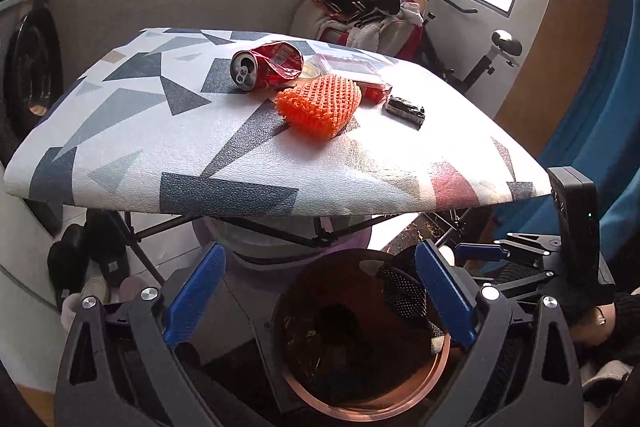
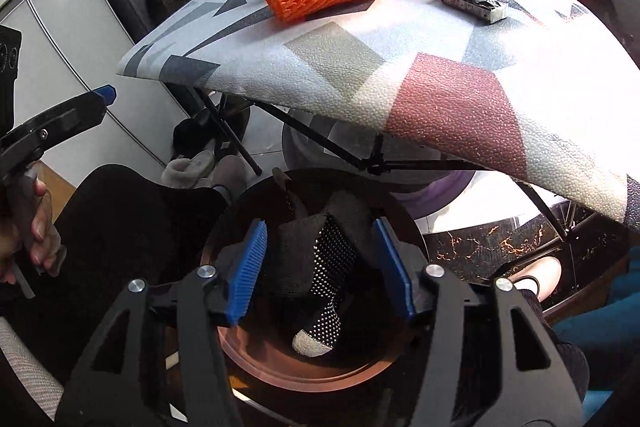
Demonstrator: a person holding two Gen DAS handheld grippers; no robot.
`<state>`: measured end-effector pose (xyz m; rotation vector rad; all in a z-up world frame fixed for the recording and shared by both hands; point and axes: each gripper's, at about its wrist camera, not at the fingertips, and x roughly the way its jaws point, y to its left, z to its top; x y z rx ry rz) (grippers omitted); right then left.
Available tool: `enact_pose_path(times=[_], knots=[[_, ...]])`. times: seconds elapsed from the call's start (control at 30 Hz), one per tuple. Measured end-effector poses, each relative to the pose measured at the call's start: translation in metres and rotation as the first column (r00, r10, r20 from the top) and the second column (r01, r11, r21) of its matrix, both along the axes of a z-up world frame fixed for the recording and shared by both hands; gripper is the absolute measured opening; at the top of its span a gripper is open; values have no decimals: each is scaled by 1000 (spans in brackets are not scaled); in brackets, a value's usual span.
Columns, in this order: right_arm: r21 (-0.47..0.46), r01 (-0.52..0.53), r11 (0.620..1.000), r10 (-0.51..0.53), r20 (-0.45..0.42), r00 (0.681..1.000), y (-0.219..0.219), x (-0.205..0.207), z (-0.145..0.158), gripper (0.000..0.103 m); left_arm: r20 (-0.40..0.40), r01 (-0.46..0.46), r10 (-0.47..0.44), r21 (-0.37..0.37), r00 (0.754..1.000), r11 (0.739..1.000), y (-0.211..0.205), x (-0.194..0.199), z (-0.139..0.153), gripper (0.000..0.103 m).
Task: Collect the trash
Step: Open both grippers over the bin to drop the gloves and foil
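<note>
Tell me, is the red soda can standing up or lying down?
Lying down. The red can rests on its side on the patterned table, crushed and dented, its opened top facing the left wrist camera.

From the left wrist we look forward and slightly down from below the near edge of the surface (image 1: 224, 163), with the left claw (image 1: 320, 301) framing the bottom and the bin (image 1: 442, 359) close beneath. From the right wrist we sit nearer the surface's right corner, facing left across it over the right claw (image 2: 320, 269). Both views share the bin, the orange net (image 1: 320, 107), the crushed can (image 1: 268, 65) and the dark wrapper (image 1: 404, 109).
</note>
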<state>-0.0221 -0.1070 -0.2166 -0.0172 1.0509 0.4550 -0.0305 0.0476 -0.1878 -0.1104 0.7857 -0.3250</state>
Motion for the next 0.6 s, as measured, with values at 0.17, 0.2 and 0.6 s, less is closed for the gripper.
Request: enact_pose_path(times=[0.17,0.2,0.6], knots=[[-1,4,1000,-4,10,1000,-2,0,3,97,-13,-5,5,9,1000,1000,-1,2,-2,94],[-8,9,1000,-9,6,1000,-2,0,2,97,-16,-6,6,10,1000,1000,-2,2,-3,94],[37,56,998,-57,16,998,-14,3,7,97,-21,-6,6,11,1000,1000,-2,3,-4,94]])
